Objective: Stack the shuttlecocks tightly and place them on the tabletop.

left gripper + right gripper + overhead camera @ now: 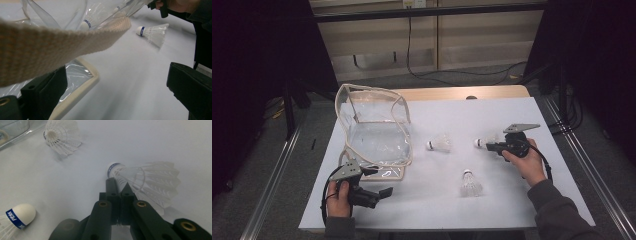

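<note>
White table (512, 200) holds three shuttlecocks; yours (147, 180) lies at three o'clock, feathers pinched by your right gripper (120, 187). Squeeze harder and the feathers may crush, or slip free on lifting. Your left gripper (117, 87) stands spread beside the bag (377, 130).

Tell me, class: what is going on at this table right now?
A person works with a gripper in each hand. The right gripper has closed on a shuttlecock lying on the white table. The left gripper stands open beside a clear bag with cream trim, whose strap hangs across the left gripper view. Two more shuttlecocks lie loose, one near the bag and one closer to the person. Nothing has gone into the bag, as far as the high view shows.
</note>
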### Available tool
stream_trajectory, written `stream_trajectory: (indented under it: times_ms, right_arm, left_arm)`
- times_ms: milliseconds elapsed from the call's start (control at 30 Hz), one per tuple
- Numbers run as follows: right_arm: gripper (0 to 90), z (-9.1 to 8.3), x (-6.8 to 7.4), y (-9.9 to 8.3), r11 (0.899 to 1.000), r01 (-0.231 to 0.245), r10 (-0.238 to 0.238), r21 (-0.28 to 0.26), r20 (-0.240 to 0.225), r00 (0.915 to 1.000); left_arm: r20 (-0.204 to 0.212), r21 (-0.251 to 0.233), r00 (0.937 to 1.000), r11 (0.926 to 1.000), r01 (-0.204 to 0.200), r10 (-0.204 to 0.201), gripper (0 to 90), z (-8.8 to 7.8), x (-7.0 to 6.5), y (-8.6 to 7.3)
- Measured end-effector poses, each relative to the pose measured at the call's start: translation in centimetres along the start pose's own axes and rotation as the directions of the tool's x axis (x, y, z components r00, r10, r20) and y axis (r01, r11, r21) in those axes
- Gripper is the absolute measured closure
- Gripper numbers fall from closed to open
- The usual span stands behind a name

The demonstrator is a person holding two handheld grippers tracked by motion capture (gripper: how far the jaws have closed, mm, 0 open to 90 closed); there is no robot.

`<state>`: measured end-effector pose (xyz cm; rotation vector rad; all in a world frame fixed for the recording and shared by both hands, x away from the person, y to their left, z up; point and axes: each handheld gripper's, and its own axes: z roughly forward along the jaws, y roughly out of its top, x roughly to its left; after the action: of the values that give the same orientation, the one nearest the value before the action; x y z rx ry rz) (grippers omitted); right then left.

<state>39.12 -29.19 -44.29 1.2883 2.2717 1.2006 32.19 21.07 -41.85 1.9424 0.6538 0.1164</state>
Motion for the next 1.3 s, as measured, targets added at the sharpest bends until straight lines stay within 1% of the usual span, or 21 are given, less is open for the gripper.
stream_trajectory:
  times_ms: [133, 300, 367, 467, 600, 700, 1100, 1233, 1300]
  right_arm:
    - [89.9, -0.2, -0.1, 0.1, 1.000, -0.013, 0.013, -0.012, -0.014, 0.9998]
    - [89.9, -0.5, 0.1, 0.2, 1.000, -0.004, 0.004, -0.026, -0.020, 0.9998]
    - [89.9, -0.5, 0.2, 0.3, 0.999, -0.011, 0.010, -0.031, -0.030, 0.9995]
    - [89.9, -0.5, 0.3, 0.4, 0.999, -0.014, 0.013, -0.030, -0.036, 0.9993]
    - [89.9, -0.3, 0.6, 0.8, 0.999, -0.018, 0.017, -0.031, -0.048, 0.9987]
    - [90.0, -0.1, 0.8, 1.0, 0.999, -0.011, 0.009, -0.034, -0.054, 0.9985]
    - [89.9, 0.0, 1.3, 1.7, 0.999, 0.000, -0.002, -0.036, -0.057, 0.9984]
    - [90.0, 0.1, 1.3, 1.8, 0.999, -0.007, 0.004, -0.048, -0.068, 0.9977]
    - [90.0, 0.1, 1.3, 1.9, 0.999, -0.009, 0.006, -0.043, -0.067, 0.9977]
  left_arm:
    - [-0.002, 0.000, 1.0000, 1.0000, -0.001, 0.001, 3.4, 0.0, 0.0, 0.0]
    - [-0.003, -0.002, 1.0000, 1.0000, 0.001, -0.001, 3.4, 0.0, 0.0, 0.0]
    - [-0.002, 0.000, 1.0000, 1.0000, 0.001, -0.001, 3.4, -0.1, 0.0, 0.0]
    - [-0.002, -0.008, 1.0000, 1.0000, 0.003, -0.003, 3.4, 0.0, 0.0, 0.0]
    - [-0.005, -0.001, 1.0000, 1.0000, 0.002, -0.002, 3.4, -0.1, 0.1, 0.0]
    - [-0.006, -0.001, 1.0000, 1.0000, 0.001, -0.001, 3.4, -0.1, 0.1, -0.1]
    - [-0.006, -0.001, 1.0000, 1.0000, 0.001, -0.001, 3.4, -0.1, 0.1, 0.0]
    - [-0.007, -0.001, 1.0000, 1.0000, 0.001, -0.001, 3.4, -0.1, 0.1, 0.0]
    - [-0.006, -0.003, 1.0000, 1.0000, 0.003, -0.003, 3.4, -0.1, 0.1, 0.0]
